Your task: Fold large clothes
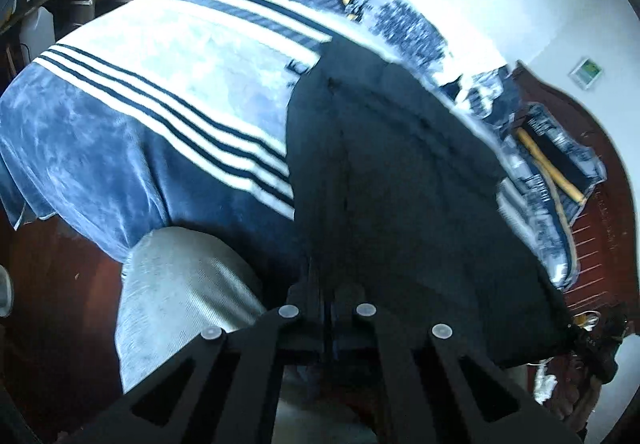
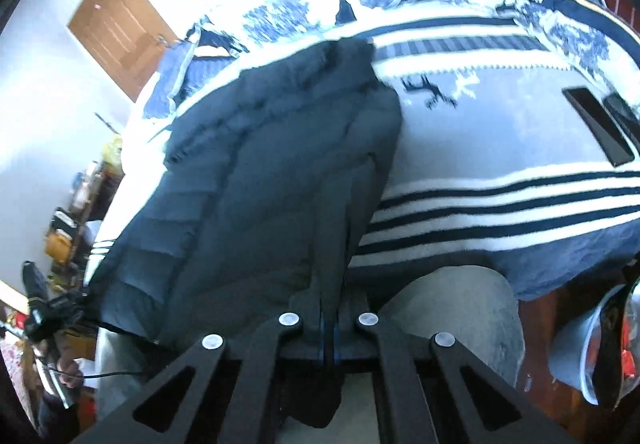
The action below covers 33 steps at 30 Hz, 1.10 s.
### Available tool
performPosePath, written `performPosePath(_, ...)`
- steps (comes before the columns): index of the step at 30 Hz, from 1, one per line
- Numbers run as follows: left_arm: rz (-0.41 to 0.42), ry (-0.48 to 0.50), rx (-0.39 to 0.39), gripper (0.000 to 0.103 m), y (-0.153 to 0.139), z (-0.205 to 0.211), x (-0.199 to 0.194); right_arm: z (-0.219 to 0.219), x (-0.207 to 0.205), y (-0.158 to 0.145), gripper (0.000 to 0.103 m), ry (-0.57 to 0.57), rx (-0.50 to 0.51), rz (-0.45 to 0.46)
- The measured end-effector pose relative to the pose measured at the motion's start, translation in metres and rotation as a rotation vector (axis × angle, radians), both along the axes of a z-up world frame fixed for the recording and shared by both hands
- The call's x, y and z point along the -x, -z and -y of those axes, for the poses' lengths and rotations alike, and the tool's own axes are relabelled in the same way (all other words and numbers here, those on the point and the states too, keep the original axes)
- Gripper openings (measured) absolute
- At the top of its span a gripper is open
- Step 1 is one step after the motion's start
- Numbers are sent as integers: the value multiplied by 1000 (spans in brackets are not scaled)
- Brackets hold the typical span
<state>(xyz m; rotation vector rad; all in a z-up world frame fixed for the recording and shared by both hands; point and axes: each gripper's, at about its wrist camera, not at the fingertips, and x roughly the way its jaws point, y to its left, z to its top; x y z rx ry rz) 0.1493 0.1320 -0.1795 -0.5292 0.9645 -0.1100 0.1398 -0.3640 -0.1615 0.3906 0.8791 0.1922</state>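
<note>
left gripper (image 1: 326, 296) jaws closed tight, pinching hem edge of black quilted padded jacket (image 1: 400, 184). right gripper (image 2: 330, 304) likewise closed, clamped on same jacket's other hem corner. jacket spread lengthwise over blue-and-white striped fleece blanket (image 1: 160, 92) on bed, near end raised off blanket at both grippers. grey-trousered knee (image 1: 180, 284) just below blanket edge. brown wooden door (image 2: 120, 24) in far wall.

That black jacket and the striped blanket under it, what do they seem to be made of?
The black jacket looks like smooth synthetic shell over padding: stitched channels puff across it. The striped blanket looks like plush fleece, with a soft, mottled sheen. Neither is certain from looks.
</note>
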Motion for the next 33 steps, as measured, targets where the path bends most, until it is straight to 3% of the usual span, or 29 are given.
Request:
performPosePath(9,157,2,110,2,-73,-36,42,8,39,-70,2,-49,-122,138)
performPosePath(15,253,45,93,2,-95,-39,6,6,30,-98,2,-67,-149,209)
performPosePath(18,283,80,85,2,-102,-33,-39,15,-7,-101,2,-61,-189,212)
performPosePath(23,237,111,160,2,-102,-33,-137,34,-100,-99,2,-77,-266,159)
performPosePath(27,153,93,104,2,-92,-27,-228,43,-194,-99,2,-102,-276,72)
performPosePath(29,104,63,41,3,-80,-23,-268,43,-241,-97,2,-90,-231,49)
performPosePath(33,40,37,-37,4,-51,-10,-332,48,-316,-70,4,-63,-271,-21)
